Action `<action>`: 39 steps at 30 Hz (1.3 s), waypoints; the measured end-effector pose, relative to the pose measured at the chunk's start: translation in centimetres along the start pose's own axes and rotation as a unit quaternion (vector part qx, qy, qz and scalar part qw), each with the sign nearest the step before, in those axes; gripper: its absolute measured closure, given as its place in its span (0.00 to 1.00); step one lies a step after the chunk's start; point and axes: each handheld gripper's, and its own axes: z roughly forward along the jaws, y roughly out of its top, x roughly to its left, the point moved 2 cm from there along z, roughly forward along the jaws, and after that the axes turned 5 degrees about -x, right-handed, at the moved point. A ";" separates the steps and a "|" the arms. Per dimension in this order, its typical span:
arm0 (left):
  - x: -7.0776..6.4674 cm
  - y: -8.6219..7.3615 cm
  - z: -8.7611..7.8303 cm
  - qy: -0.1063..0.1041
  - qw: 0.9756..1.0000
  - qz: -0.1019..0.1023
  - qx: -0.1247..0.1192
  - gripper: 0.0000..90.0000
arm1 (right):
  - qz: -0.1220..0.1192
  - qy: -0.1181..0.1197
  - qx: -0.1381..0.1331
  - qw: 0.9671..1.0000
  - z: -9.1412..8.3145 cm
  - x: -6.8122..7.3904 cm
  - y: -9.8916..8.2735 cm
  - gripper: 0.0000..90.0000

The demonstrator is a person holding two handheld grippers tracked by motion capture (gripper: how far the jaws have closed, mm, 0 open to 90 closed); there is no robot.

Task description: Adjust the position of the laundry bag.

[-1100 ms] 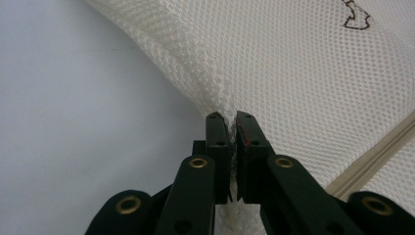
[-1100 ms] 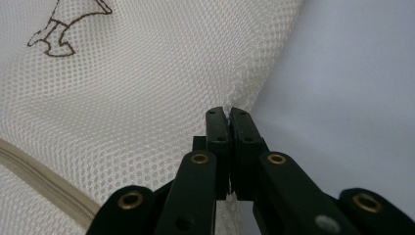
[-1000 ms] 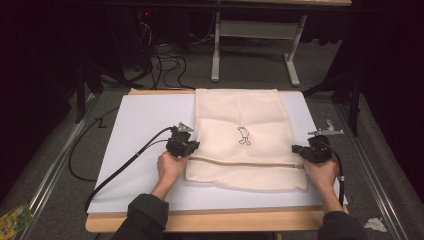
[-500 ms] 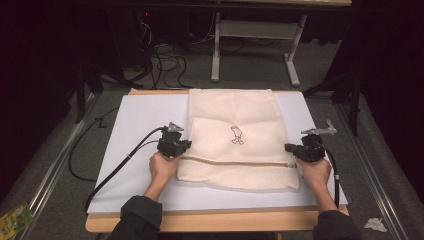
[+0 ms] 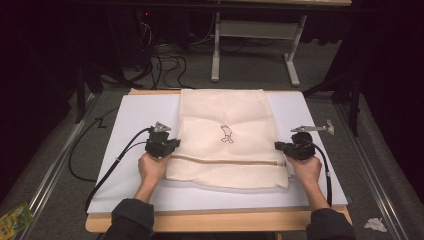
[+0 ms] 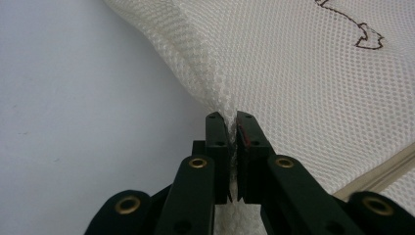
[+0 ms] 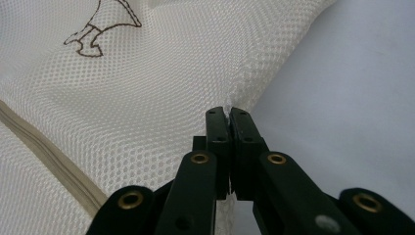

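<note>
High view: mesh bag (image 5: 227, 120) on white mat (image 5: 135, 120), cables (image 5: 160, 55) beyond.

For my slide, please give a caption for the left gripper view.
Left gripper shut on the edge of the mesh bag over the white mat.

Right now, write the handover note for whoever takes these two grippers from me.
Left gripper: shut on the left edge of the mesh bag, just above the zipper.
Right gripper: shut on the right edge of the mesh bag, at about the same height.
Bag: lies on the white mat, its far part folded over towards the person, small embroidered figure facing up, zipper running across the near part.
Done: both side edges pinched, one fold made.
Left: probably carry the fold on and lay it flat; keep both grips even.
</note>
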 end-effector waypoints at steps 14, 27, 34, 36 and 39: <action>1.7 -1.1 -1.5 0.025 1.000 -0.003 0.002 0.95 | -0.011 0.012 0.002 1.000 1.5 2.3 0.5 0.99; 2.7 -2.9 -2.5 0.037 0.999 -0.016 -0.002 0.95 | -0.021 0.022 0.011 0.999 2.8 3.5 0.5 0.99; 2.7 -3.3 -2.6 0.042 0.999 -0.014 0.007 0.95 | -0.021 0.023 0.013 0.999 3.2 3.7 0.4 0.99; 2.6 -3.6 -2.5 0.041 0.999 -0.018 0.007 0.95 | -0.022 0.021 0.014 0.999 3.3 3.7 0.4 0.99; 2.7 -3.7 -2.4 0.041 0.999 -0.019 0.009 0.94 | -0.026 0.020 0.012 0.999 3.3 3.7 0.4 0.99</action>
